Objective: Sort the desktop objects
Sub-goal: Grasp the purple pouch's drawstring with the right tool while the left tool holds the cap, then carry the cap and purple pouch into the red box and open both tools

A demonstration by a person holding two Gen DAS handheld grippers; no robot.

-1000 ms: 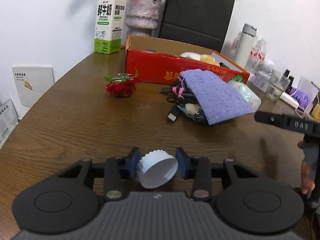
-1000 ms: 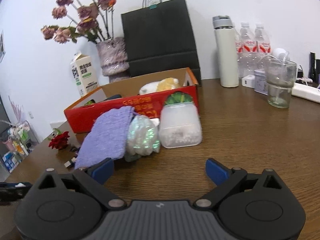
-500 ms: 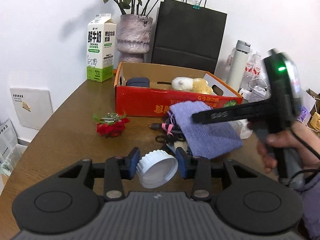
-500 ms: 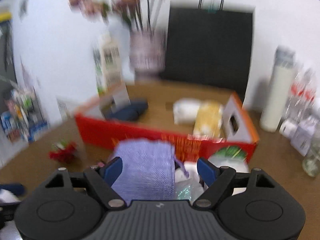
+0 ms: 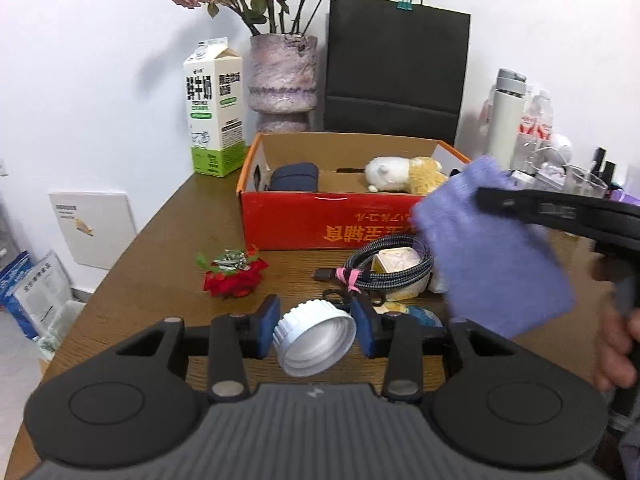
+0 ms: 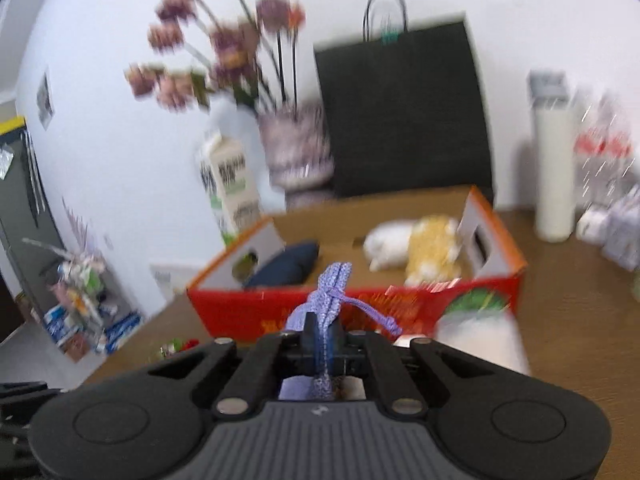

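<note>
We look across a brown wood-grain table [image 5: 132,280] that stands against a white wall. Our left tongs [image 5: 316,322] grip a white ribbed plastic cap [image 5: 314,336] between their blue pads, held above the table's near edge. Our right tongs [image 6: 322,344] are clamped tight on a flat lavender knitted pouch [image 5: 492,248], which hangs lifted in the air in front of the red cardboard box [image 5: 332,220].

The open box sits in the middle of the table and holds a dark navy pouch [image 5: 294,176] and a white and yellow plush toy [image 5: 404,174]. In front of it lie a red artificial rose [image 5: 234,276] and a coiled black braided cable [image 5: 384,268].

Behind the box stand a white and green milk carton [image 5: 214,108], a mottled pink vase of dried roses [image 5: 283,80] and a black paper bag [image 5: 396,60]. At the far right stand a white thermos flask [image 5: 506,116] and clear water bottles [image 5: 536,120]. A hand [image 5: 616,344] shows at the right edge.
</note>
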